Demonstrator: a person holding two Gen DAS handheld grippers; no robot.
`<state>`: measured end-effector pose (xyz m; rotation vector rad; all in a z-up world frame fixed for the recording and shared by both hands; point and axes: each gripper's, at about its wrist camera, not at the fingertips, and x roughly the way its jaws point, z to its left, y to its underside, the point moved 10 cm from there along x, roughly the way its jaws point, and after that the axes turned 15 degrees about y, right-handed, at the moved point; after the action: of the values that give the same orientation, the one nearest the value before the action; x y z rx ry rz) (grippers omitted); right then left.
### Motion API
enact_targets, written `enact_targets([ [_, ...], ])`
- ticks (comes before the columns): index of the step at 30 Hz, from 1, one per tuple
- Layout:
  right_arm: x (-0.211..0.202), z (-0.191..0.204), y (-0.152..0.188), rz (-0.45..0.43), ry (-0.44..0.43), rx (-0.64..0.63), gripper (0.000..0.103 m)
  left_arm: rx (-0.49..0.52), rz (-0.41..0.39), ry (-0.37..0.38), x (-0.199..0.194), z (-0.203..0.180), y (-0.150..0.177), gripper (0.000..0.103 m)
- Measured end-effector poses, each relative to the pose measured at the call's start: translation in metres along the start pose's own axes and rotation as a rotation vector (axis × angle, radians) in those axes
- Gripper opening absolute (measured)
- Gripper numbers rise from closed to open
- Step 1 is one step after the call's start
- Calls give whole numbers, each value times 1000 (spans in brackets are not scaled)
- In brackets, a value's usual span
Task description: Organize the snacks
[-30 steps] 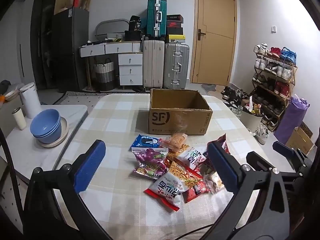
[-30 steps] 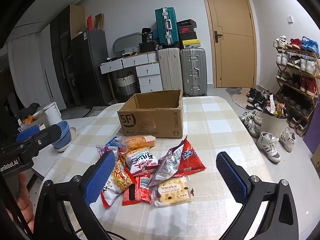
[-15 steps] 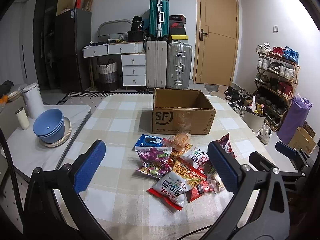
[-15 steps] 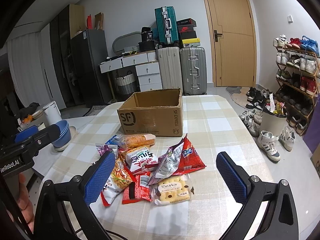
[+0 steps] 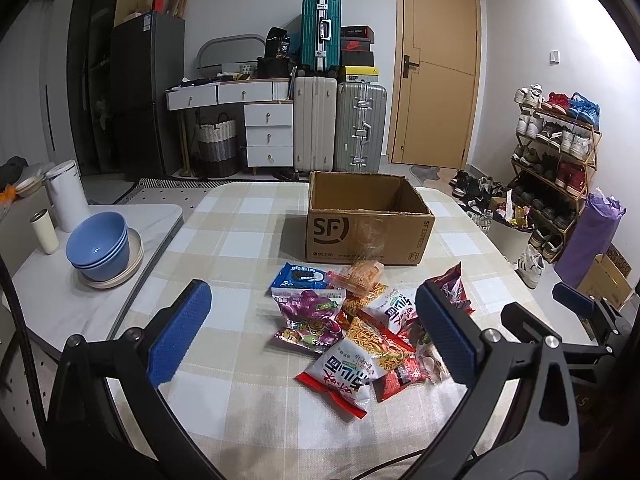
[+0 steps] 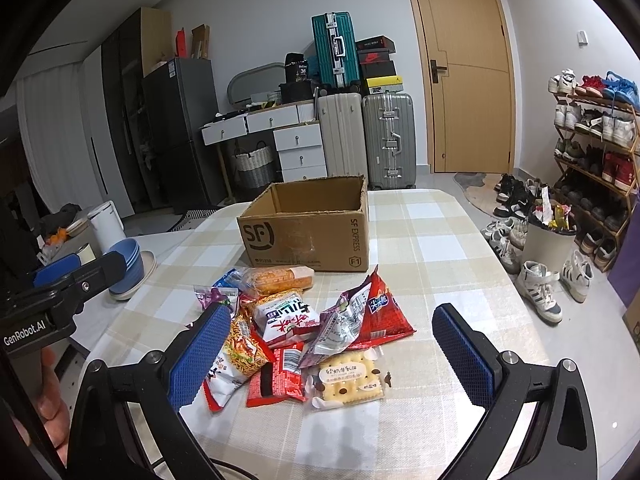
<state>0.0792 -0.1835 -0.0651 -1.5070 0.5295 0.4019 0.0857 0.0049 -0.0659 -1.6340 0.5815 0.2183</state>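
Several snack packets lie in a heap (image 5: 360, 328) (image 6: 304, 332) on the checked tablecloth, among them a purple grape bag (image 5: 310, 312), a red chip bag (image 6: 380, 312) and a cracker pack (image 6: 350, 378). Behind the heap stands an open brown cardboard box (image 5: 366, 220) (image 6: 308, 226), empty as far as I can see. My left gripper (image 5: 312, 336) hovers open above the heap's near left side. My right gripper (image 6: 332, 358) is open too, over the near edge of the heap, holding nothing. The left gripper (image 6: 60, 280) also shows at the left of the right wrist view.
Blue bowls (image 5: 98, 246) on a plate, a white kettle (image 5: 68, 196) and a small cup stand on a side table at the left. Suitcases, drawers and a door line the back wall. A shoe rack (image 5: 556, 152) and bin (image 6: 548, 240) stand right of the table.
Both views have drawn back and risen slightly, so the heap and box sit a little farther off. Both grippers stay open and no packet has moved.
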Motion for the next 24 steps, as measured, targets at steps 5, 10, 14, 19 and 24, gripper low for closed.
enact_targets([
  [5,1,2,2,7,-7,0,103,-3,4,2,0,0,3,102],
  [10,1,4,3,11,-18,0,103,-4,13,2,4,0,7,102],
  [14,1,3,2,11,-19,1,103,-6,13,2,4,0,8,102],
  [19,1,3,2,11,-20,1,103,-9,18,7,5,-2,11,102],
  [24,0,5,1,5,-19,-1,103,-8,25,9,7,-3,11,102],
])
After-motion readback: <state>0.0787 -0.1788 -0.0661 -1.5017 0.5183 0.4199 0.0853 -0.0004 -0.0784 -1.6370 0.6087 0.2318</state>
